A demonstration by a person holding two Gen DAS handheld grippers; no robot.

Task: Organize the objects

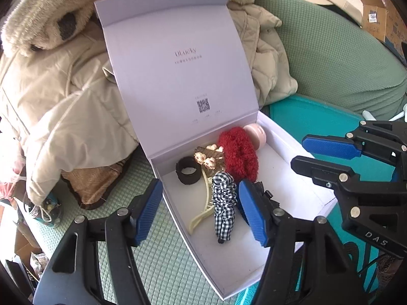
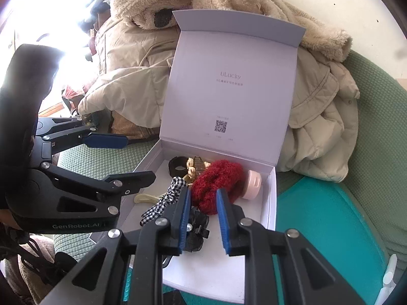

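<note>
Two grippers hang above an open white box (image 1: 292,178) that sits on a green cushion (image 1: 152,254), its lid (image 1: 178,63) standing up at the far side against a heap of beige coats (image 1: 63,89). The left gripper (image 1: 201,212) has its blue pads spread wide with nothing between them; its left pad is outside the box's left wall and its right pad is over the box floor, just right of a black-and-white checked scrunchie (image 1: 223,203). The right gripper (image 2: 203,218) has its pads only a narrow gap apart and pinches nothing; a black bow (image 2: 195,231) lies on the box floor beneath its left pad. Farther in lie a red fluffy scrunchie (image 2: 216,183), a pink round case (image 2: 251,184) at the far right corner, a black hair band (image 1: 187,170) at the far left, a cream hair claw (image 1: 203,203) and a brown clip with small bears (image 1: 208,157).
</note>
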